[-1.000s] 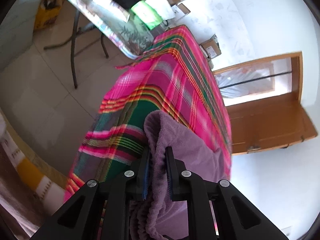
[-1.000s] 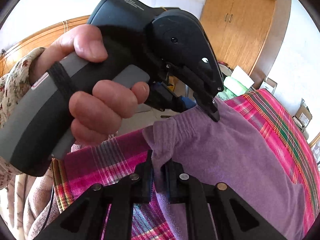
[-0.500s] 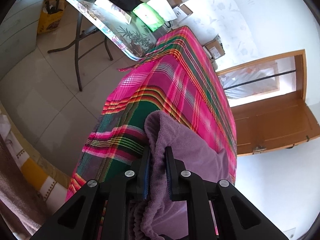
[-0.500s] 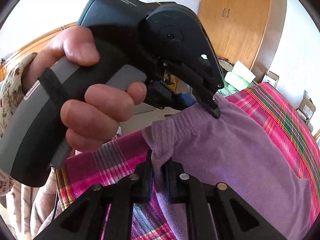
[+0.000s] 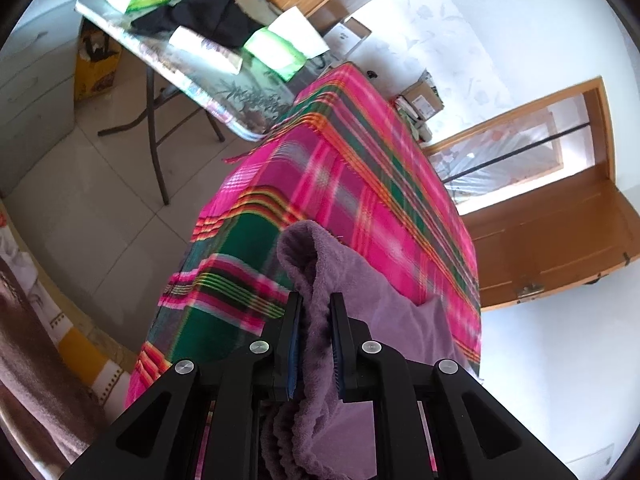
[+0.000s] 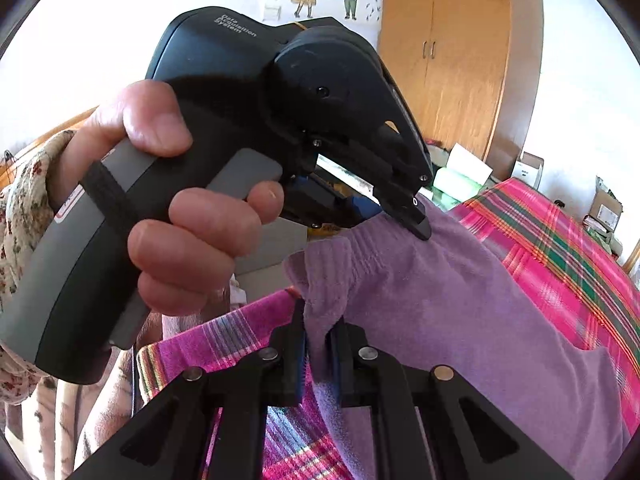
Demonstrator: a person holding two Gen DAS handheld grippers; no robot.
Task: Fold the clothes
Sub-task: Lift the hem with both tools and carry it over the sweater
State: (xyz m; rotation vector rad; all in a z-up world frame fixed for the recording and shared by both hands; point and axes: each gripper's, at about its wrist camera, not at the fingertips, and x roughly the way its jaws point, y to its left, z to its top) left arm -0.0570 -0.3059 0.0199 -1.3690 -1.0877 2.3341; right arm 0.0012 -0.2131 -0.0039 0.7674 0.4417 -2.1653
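Left wrist view: the left gripper (image 5: 314,320) has its two black fingers closed on a bunched fold of the fuzzy purple fleece garment (image 5: 384,312), which trails down over the near end of the pink, green and orange plaid cloth (image 5: 348,184) covering the table. Beyond stands a folding table with a printed top (image 5: 224,88) bearing green plastic packets (image 5: 276,52), a black cloth (image 5: 208,20) and white paper. A yellow cardboard box (image 5: 94,68) sits on the floor under it; its contents cannot be told.

Right wrist view: the right gripper (image 6: 322,344) is clamped on the garment's ribbed edge. A hand (image 6: 180,216) with a floral sleeve grips the other gripper's handle, its tips pinching the same edge close by. Open cardboard boxes (image 6: 608,208) stand by the wall, contents unclear.
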